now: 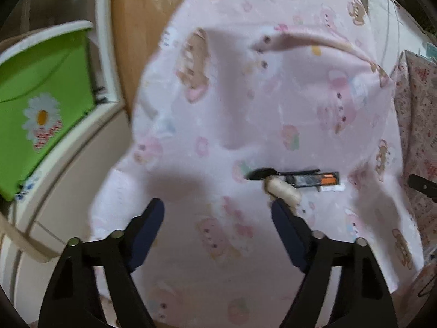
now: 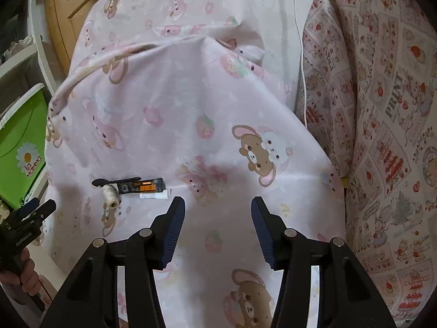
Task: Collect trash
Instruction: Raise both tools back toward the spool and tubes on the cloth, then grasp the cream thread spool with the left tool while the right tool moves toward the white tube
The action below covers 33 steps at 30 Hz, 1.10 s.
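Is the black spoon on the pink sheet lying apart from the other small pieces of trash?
No, the black spoon lies right against the spool of thread and the dark wrapper in one small cluster.

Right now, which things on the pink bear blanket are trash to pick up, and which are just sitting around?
Probably trash to collect:
- black plastic spoon
- black and orange wrapper
- small white piece
- cream thread spool, perhaps

Just lying about:
- pink bear blanket
- strawberry-print quilt
- green daisy bag
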### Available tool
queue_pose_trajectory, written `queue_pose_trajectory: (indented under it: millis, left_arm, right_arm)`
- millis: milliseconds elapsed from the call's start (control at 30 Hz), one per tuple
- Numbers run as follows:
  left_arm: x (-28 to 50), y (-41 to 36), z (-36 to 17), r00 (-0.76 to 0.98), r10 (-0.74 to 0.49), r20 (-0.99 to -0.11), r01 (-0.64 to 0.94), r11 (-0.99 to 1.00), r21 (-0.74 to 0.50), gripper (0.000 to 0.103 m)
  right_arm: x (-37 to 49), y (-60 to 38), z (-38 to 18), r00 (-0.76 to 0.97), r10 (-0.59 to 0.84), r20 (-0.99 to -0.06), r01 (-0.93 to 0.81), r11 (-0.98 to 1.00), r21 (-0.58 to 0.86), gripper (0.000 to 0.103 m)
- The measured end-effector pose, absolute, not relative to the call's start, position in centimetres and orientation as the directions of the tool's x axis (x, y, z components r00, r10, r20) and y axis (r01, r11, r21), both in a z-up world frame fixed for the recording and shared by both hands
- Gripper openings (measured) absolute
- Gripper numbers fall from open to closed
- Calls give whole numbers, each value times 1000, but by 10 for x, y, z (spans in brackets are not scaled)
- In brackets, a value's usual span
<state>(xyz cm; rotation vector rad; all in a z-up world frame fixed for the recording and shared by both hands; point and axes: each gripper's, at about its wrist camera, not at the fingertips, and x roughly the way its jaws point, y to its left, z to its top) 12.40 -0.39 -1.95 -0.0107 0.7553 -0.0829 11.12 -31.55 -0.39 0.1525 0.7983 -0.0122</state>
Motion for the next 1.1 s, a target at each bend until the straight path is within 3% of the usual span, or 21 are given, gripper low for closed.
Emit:
queue_pose_trajectory:
  millis: [200, 367, 933, 967, 1100]
  left_arm:
    - [143, -31, -35, 655, -209, -726, 152, 978, -145, 63]
    - [155, -57, -48, 612, -248, -751, 177, 968, -175, 59]
    - [199, -86, -78, 611, -158, -776, 64, 987, -151, 61]
    - [199, -89, -79, 612, -156, -775, 71, 987, -143, 59]
    - [201, -96, -84, 578, -214, -788, 112, 977, -183, 35]
  right_arm:
    - [115, -305, -9, 693, 45, -719, 43, 994, 103, 53]
    - [119, -303, -11, 689, 61, -722, 30, 993, 112, 53]
    - [130, -303, -16, 672, 109, -733, 27, 985, 171, 54]
    - [130, -302, -16, 672, 109, -732, 24, 985, 168, 54]
    - [131, -297, -17, 672, 115, -732, 6, 987, 161, 61]
